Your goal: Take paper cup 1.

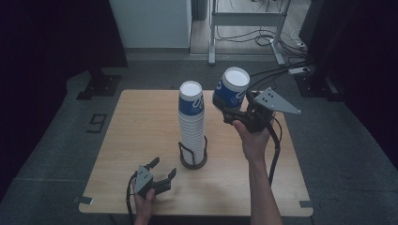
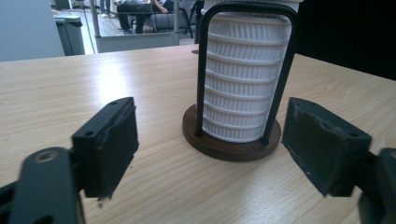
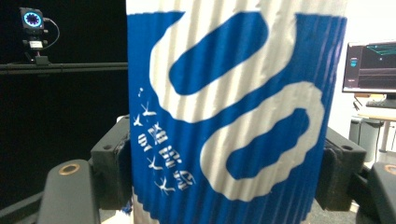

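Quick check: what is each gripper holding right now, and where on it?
The right gripper clamps one blue-and-white paper cup across its ribbed side wall, held in the air. The left gripper is open and holds nothing.

Only obstacle on the bench [image 1: 141, 122] is the cup stack [image 1: 192, 123] in its wire holder [image 1: 193, 157], standing tall near the middle; bare wood on every side of it. Left gripper [image 1: 162, 169] sits low just beside the holder base, jaws apart with free bench between them and the base. Right gripper [image 1: 224, 108] holds a cup [image 1: 230, 91] raised just right of the stack top, narrow gap between them.
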